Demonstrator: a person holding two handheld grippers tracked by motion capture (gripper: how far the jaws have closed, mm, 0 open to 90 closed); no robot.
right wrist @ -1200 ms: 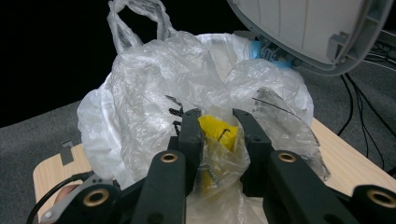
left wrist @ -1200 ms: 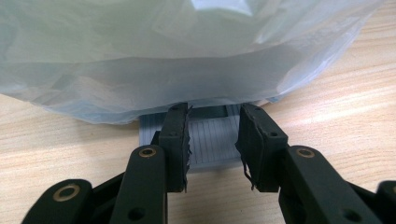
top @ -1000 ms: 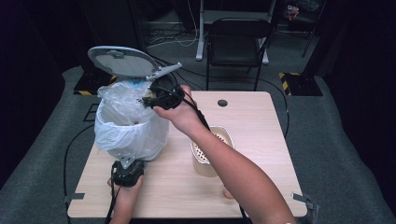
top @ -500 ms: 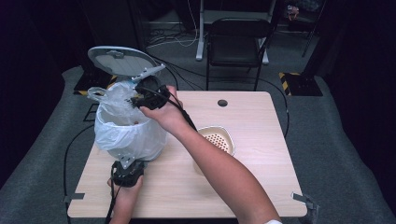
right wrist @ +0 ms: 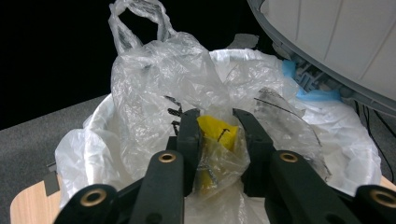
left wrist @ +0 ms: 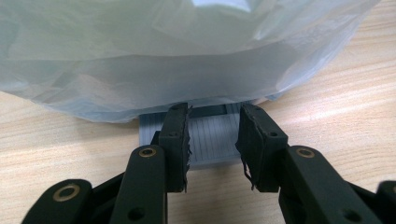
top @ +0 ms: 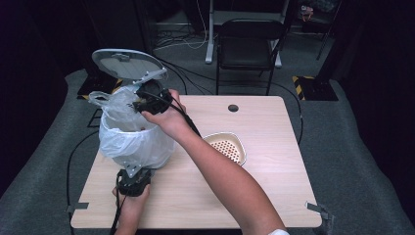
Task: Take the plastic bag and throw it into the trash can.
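The left gripper (top: 131, 171), at the bin's (top: 134, 147) six o'clock, clamps its pedal (left wrist: 212, 140), holding the lid (top: 128, 63) up. The right gripper (right wrist: 217, 123) pinches a clear wrapper (right wrist: 217, 154), seemingly with yellow scrap, above the liner (right wrist: 154, 88).

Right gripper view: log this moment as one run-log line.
right gripper: shut on crumpled clear plastic wrapper with yellow inside | place: over white bag-lined bin | left gripper: clamps grey bin pedal

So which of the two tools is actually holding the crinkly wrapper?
The right tool, up over the lined bin, pinches a clear wrapper with yellow inside. The left tool, down at table level, straddles the bin's grey pedal instead.
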